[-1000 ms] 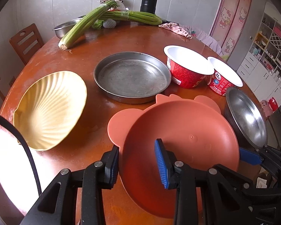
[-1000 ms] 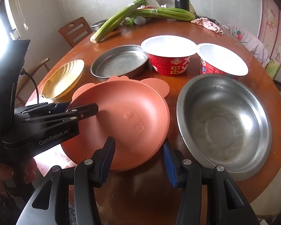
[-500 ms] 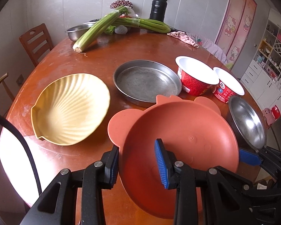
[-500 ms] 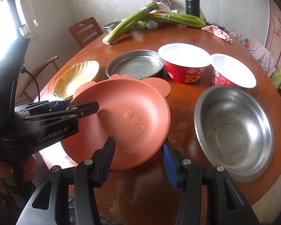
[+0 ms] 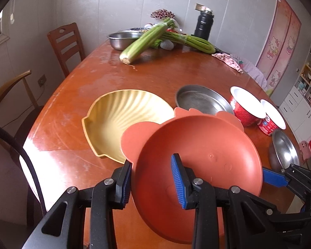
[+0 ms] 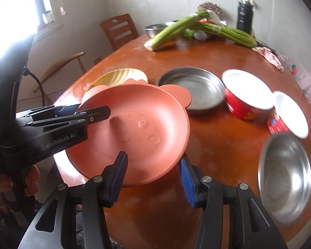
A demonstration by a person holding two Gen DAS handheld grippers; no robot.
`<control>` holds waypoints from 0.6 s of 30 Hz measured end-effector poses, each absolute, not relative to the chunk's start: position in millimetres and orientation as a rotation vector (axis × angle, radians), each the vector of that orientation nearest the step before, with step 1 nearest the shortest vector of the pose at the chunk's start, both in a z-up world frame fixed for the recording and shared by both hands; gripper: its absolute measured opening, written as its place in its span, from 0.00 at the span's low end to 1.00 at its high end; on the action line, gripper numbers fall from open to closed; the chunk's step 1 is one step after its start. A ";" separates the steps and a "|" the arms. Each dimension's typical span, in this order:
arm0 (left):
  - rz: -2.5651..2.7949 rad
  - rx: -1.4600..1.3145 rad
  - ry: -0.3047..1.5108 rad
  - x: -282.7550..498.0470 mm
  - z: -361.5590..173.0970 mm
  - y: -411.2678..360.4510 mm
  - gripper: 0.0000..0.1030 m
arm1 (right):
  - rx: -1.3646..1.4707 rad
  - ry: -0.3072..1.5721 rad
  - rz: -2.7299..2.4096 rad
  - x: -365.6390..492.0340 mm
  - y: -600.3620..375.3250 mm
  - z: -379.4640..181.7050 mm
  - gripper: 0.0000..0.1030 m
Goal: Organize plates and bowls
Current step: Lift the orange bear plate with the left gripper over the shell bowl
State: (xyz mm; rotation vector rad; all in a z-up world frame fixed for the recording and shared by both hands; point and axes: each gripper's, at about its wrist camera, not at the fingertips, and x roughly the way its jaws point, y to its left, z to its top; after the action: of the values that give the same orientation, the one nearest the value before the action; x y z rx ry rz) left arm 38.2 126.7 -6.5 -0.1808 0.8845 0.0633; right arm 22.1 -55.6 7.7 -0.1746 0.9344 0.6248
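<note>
An orange bear-shaped plate (image 5: 207, 155) (image 6: 139, 128) hangs above the brown table, held from two sides. My left gripper (image 5: 152, 183) is shut on its left rim, one pad outside and one inside the dish. My right gripper (image 6: 152, 176) is shut on the near right rim. The plate's ear overlaps the edge of a yellow shell-shaped plate (image 5: 118, 120) (image 6: 118, 75) lying on the table. Behind sit a flat steel pan (image 5: 201, 99) (image 6: 192, 87), two red bowls with white insides (image 5: 246, 108) (image 6: 246, 95), and a steel bowl (image 5: 284, 151) (image 6: 284, 178).
At the table's far end lie celery stalks (image 5: 147, 39), another steel bowl (image 5: 122, 38), a black flask (image 5: 204, 22) and a pink cloth (image 5: 228, 59). Wooden chairs (image 5: 64, 43) stand left of the table. A hand (image 6: 31, 180) holds the left gripper's handle.
Both grippers have carried the orange plate to the left and slightly up. It now overlaps the yellow shell plate, while the steel bowl and red bowls have slid right in view.
</note>
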 end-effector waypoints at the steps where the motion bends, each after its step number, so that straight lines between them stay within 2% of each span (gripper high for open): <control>1: 0.071 -0.181 0.882 38.6 -5.2 131.4 0.35 | -0.181 0.934 0.634 24.1 -49.1 8.6 0.51; 18: 0.169 -0.209 0.869 64.6 8.8 192.9 0.35 | -0.232 0.929 0.695 51.8 19.5 20.7 0.51</control>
State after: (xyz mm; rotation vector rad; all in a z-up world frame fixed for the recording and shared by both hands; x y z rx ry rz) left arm 64.6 192.9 8.8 -0.2094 0.8691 0.1688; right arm 51.8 19.6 20.7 -0.2324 0.9294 0.6951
